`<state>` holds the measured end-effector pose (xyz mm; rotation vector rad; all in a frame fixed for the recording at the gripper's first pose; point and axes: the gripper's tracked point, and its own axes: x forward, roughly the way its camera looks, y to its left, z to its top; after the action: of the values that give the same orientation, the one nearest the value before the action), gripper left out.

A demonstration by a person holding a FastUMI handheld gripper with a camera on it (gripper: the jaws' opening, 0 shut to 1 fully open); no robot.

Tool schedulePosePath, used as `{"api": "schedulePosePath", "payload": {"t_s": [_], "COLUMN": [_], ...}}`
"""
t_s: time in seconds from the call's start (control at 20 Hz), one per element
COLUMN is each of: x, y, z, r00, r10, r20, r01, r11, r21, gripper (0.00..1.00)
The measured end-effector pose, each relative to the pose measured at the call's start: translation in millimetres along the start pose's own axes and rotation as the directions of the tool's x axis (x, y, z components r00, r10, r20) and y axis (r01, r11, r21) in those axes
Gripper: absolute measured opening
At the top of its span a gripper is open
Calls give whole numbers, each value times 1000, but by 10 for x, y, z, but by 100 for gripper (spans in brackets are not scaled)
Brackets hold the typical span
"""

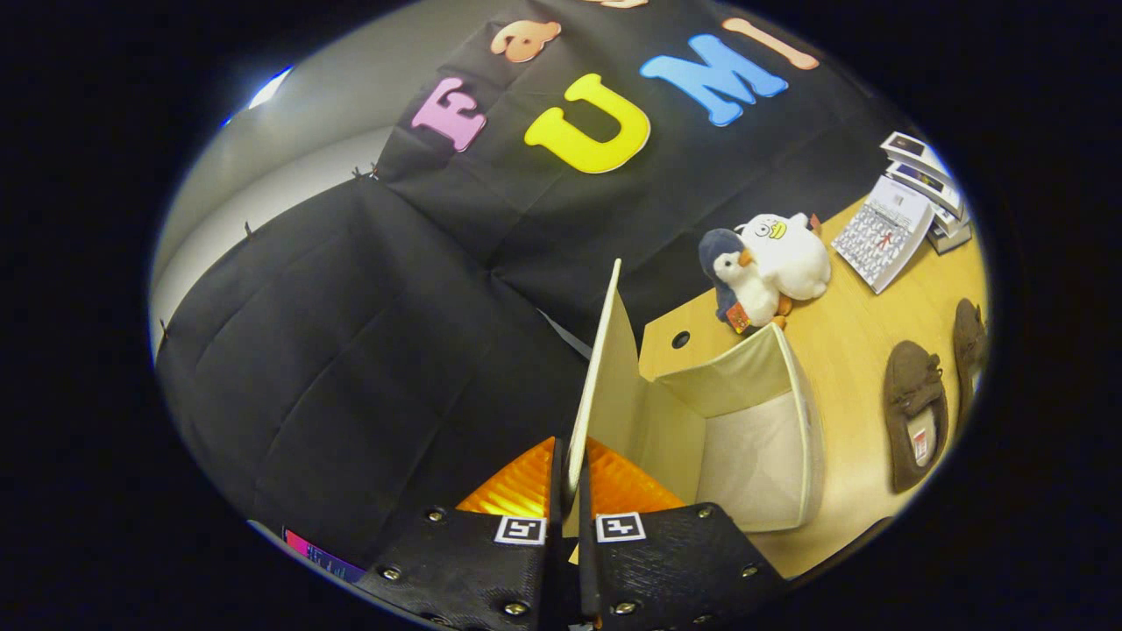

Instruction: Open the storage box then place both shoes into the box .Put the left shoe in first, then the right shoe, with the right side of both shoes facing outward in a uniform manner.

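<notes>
My gripper (570, 486) is shut on the edge of the storage box's lid (603, 359). The cream lid stands lifted, running away from the fingers. To its right the cream fabric storage box (802, 412) stands open on the wooden table (841, 342), its inside bare. Beyond the box to the right lie two brown shoes: one (914, 412) with its opening up and a label inside, the other (969, 346) farther off and partly cut off.
Two plush toys, a grey-and-white penguin (734, 285) and a white duck (793, 254), sit behind the box. A calendar stand (881, 232) and stacked small boxes (925, 171) are farther back. A round cable hole (680, 338) is in the table near the box.
</notes>
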<state>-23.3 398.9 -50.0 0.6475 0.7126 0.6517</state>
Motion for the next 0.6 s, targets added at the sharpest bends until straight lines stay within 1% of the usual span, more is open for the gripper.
{"api": "schedulePosePath", "payload": {"t_s": [0.15,0.4,0.55,0.6], "x": [242,630,833,908], "y": [233,527,611,654], "z": [-132,-366,-475,-511], "r00": [1000,997,995,994], "r10": [19,43,46,51], "r20": [-21,-65,-85,-99], "r01": [-21,-49,-58,-66], "r11": [998,993,989,985], "r21": [-63,-104,-139,-162], "gripper": [7,7,7,15]}}
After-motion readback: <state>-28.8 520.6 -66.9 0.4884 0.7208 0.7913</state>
